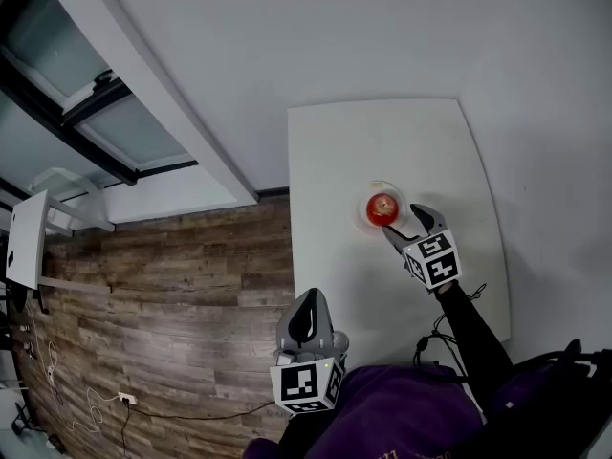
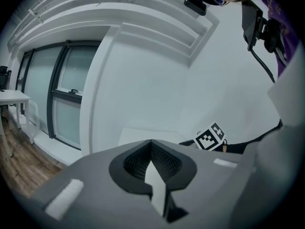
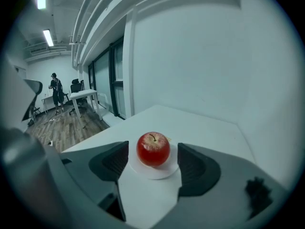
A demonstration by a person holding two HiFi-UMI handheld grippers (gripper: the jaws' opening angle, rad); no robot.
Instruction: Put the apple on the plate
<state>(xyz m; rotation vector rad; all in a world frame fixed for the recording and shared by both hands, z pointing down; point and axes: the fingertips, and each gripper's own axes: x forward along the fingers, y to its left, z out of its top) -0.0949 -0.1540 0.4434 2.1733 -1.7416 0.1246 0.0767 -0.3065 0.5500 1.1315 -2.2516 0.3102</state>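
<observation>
White worktop (image 1: 382,142) by a white wall, wood floor (image 1: 172,285) to its left, and the apple (image 3: 153,149) already on the plate (image 3: 155,173).

Sitting upright with its stem up, the red apple rests at the middle of the small white plate, which lies near the middle of the worktop. Low over the worktop, the right gripper (image 1: 404,224) has its jaws apart, one on each side of the plate. The apple stands between their tips, and a gap seems to show on both sides, though the wide lens makes that hard to judge. Well apart from it, the left gripper (image 1: 308,318) hangs beyond the worktop's near edge, above the floor, close to the person's purple sleeve (image 1: 382,414). Its jaws are pressed together with nothing between them.
</observation>
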